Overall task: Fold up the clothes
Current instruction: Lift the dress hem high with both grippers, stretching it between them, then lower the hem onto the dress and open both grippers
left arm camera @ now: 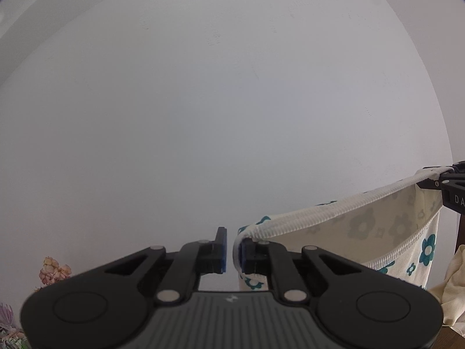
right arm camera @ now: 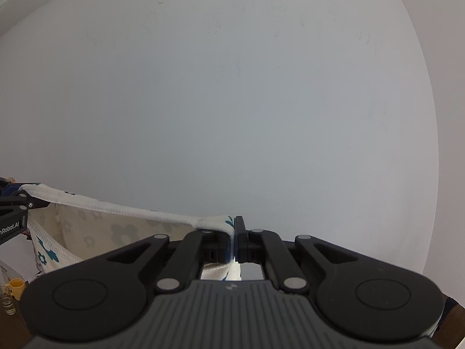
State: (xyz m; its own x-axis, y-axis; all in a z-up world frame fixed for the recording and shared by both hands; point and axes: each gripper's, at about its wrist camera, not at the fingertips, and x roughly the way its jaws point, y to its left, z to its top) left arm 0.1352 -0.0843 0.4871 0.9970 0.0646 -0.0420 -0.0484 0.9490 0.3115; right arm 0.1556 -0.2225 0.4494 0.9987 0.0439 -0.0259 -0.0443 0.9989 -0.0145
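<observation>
Fingers of the right gripper [right arm camera: 234, 240] pinch the white ribbed hem of the floral garment [right arm camera: 122, 226], which stretches toward ten o'clock to the left gripper [left arm camera: 232, 248]. There, a narrow gap shows, the hem draped over one pad. Beyond, the pale wall [left arm camera: 203, 101].

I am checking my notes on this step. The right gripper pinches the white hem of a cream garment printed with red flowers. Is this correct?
Not quite: the flowers are teal, not red, as the left wrist view shows most clearly. The rest stands: the right gripper is shut on the white hem of the cream garment.
</observation>
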